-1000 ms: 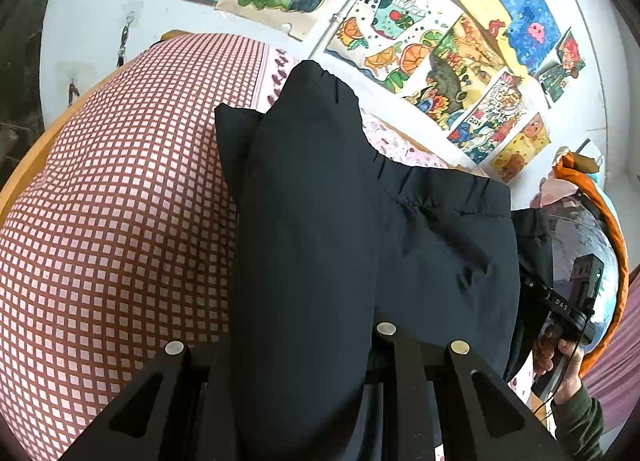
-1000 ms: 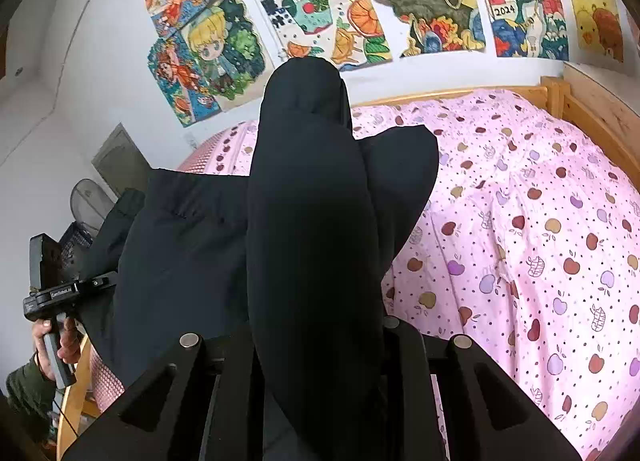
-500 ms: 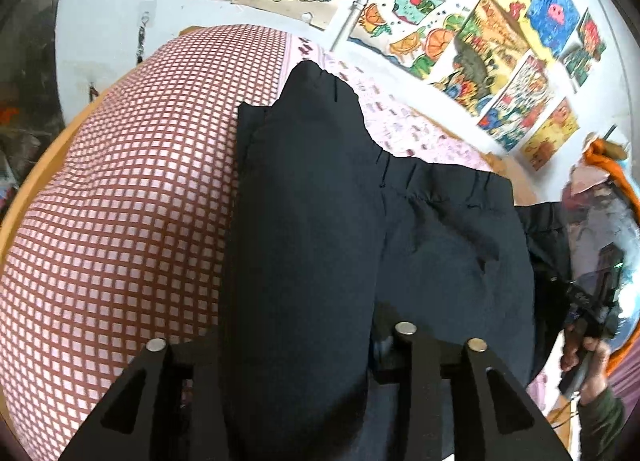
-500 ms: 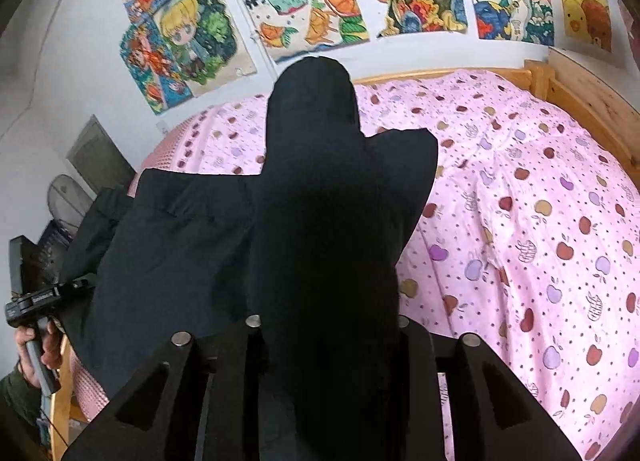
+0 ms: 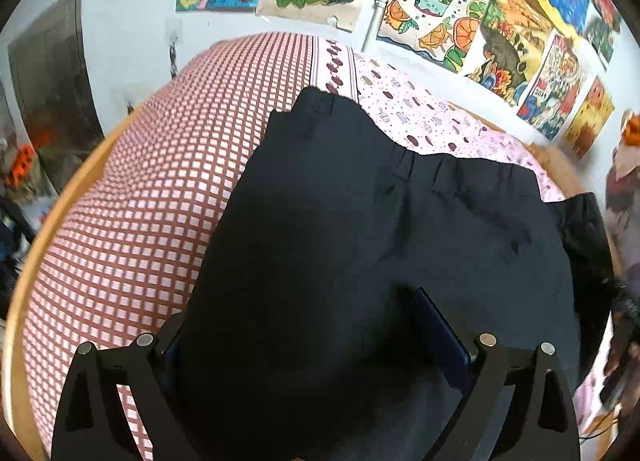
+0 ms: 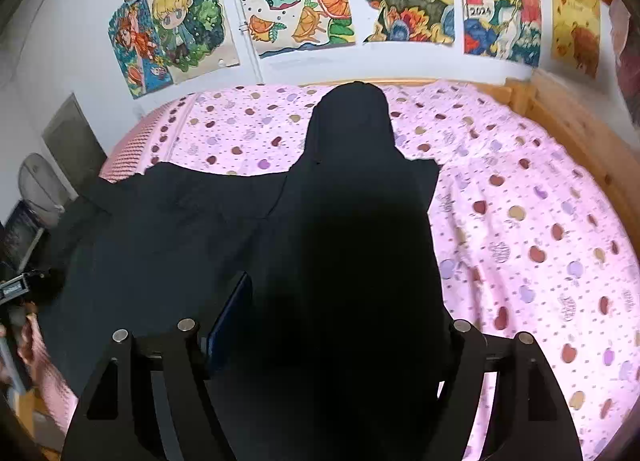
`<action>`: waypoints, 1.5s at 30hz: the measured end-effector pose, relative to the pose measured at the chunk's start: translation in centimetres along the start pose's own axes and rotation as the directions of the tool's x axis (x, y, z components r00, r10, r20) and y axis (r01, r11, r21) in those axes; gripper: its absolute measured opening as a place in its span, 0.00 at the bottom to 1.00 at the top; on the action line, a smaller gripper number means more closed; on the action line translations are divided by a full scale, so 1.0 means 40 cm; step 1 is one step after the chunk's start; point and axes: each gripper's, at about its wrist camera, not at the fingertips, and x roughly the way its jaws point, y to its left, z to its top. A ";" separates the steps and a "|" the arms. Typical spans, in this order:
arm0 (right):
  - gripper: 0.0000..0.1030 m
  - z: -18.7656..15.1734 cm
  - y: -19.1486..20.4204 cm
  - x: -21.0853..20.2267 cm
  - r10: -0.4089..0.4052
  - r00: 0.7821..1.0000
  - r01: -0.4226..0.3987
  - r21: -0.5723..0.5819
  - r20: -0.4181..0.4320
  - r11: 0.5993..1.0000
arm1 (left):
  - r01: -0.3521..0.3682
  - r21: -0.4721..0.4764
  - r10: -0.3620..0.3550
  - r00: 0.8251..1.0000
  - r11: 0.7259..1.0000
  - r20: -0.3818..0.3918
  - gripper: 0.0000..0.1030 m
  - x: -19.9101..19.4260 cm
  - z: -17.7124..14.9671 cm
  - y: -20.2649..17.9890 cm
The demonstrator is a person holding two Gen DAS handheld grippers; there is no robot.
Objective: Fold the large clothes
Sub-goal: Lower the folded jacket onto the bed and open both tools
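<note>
Black trousers (image 5: 460, 229) with an elastic waistband lie on the bed, also seen in the right wrist view (image 6: 160, 237). A fold of the black cloth drapes between the jaws of my left gripper (image 5: 316, 325); the jaws stand wide apart, and one blue pad (image 5: 440, 333) shows bare. My right gripper (image 6: 340, 309) is likewise open, with a fold of cloth lying between its jaws and its left blue pad (image 6: 228, 317) bare. Each fold hides the fingertips on one side.
The bed has a pink apple-print sheet (image 6: 540, 245) and a red checked cover (image 5: 132, 221), inside a wooden frame (image 6: 580, 133). Colourful posters (image 6: 288, 1) hang on the white wall behind. The other gripper and hand show at the frame edge (image 6: 16, 293).
Both grippers have opened: the jaws stood close around the cloth folds before and now stand wide apart. The cloth has sunk lower onto the bed and both cameras have dropped nearer it.
</note>
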 end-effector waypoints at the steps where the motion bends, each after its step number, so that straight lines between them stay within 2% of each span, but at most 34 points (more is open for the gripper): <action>1: 0.81 0.001 0.004 -0.012 -0.010 1.000 0.010 -0.015 0.018 1.000 | -0.011 0.012 0.011 1.000 1.000 0.018 0.95 -0.007 -0.004 -0.007; 5: 0.82 0.005 0.021 -0.058 -0.033 0.998 0.037 -0.066 0.061 0.997 | -0.027 0.031 0.025 0.998 0.999 0.059 0.97 -0.033 -0.010 -0.021; 15: 0.83 0.005 0.040 -0.161 -0.018 0.981 0.028 -0.052 0.192 0.998 | -0.008 -0.102 0.019 0.994 0.995 0.110 0.99 -0.093 -0.015 0.005; 20: 0.84 0.000 0.056 -0.206 0.012 0.971 -0.003 -0.037 0.238 0.999 | -0.023 -0.120 0.043 0.984 0.993 0.172 0.99 -0.133 -0.022 -0.003; 23: 0.84 -0.011 0.068 -0.223 0.024 0.967 -0.015 -0.035 0.252 0.999 | -0.043 -0.097 0.064 0.970 0.994 0.235 1.00 -0.170 -0.031 -0.017; 27: 0.84 -0.024 0.087 -0.238 0.030 0.964 -0.016 -0.057 0.263 0.998 | -0.073 -0.030 0.079 0.940 0.997 0.332 1.00 -0.226 -0.047 -0.049; 34: 0.87 -0.049 0.099 -0.285 0.028 0.954 -0.016 -0.042 0.298 0.999 | -0.087 0.072 0.044 0.886 0.994 0.461 1.00 -0.318 -0.082 -0.112; 39: 0.89 -0.065 0.107 -0.326 0.040 0.942 -0.030 -0.035 0.333 0.999 | -0.110 0.084 0.049 0.847 0.990 0.530 1.00 -0.371 -0.107 -0.145; 45: 0.91 -0.091 0.128 -0.367 0.049 0.930 -0.027 -0.063 0.365 0.998 | -0.090 0.092 0.025 0.835 0.992 0.549 1.00 -0.412 -0.130 -0.156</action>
